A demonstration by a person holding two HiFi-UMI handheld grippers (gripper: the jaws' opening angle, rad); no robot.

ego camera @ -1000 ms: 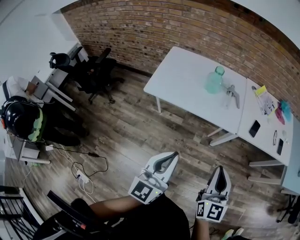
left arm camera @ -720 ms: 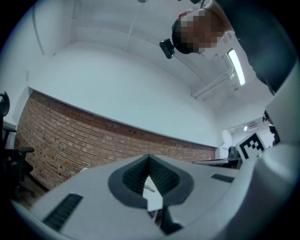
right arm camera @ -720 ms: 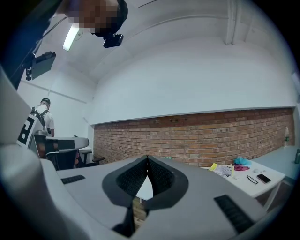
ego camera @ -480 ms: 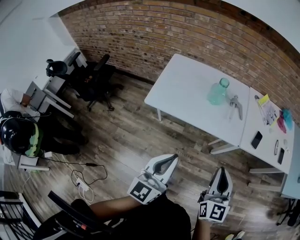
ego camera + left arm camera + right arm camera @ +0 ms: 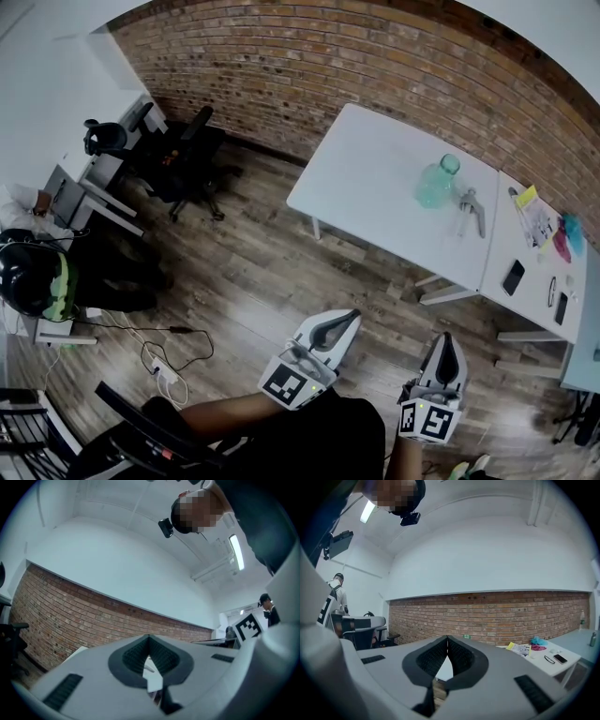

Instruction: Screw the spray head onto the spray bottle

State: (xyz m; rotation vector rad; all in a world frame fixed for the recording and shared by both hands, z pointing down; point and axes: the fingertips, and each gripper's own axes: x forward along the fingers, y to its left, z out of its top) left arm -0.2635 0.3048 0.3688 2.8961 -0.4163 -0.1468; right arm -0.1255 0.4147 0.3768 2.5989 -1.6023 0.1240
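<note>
The person stands on the wood floor (image 5: 253, 272), well apart from the white bench (image 5: 366, 178) that sits before the brick wall (image 5: 309, 66). The left gripper (image 5: 351, 315) and the right gripper (image 5: 447, 337) hang low in front of the body, side by side, and both point toward the bench. Each carries its marker cube at the rear. In each gripper view the jaws meet at their tips, closed on nothing. The pale green bottle (image 5: 436, 184) stands upright near the bench's right end. The spray head (image 5: 469, 206) lies on the bench just beside the bottle, on its right; neither gripper is near either one. A second bench (image 5: 534, 309) adjoins on the right and bears a phone (image 5: 513, 277), a yellow note (image 5: 522, 195) and a teal item (image 5: 572, 232). An office chair (image 5: 187, 150) stands at the left, near the wall.
</note>
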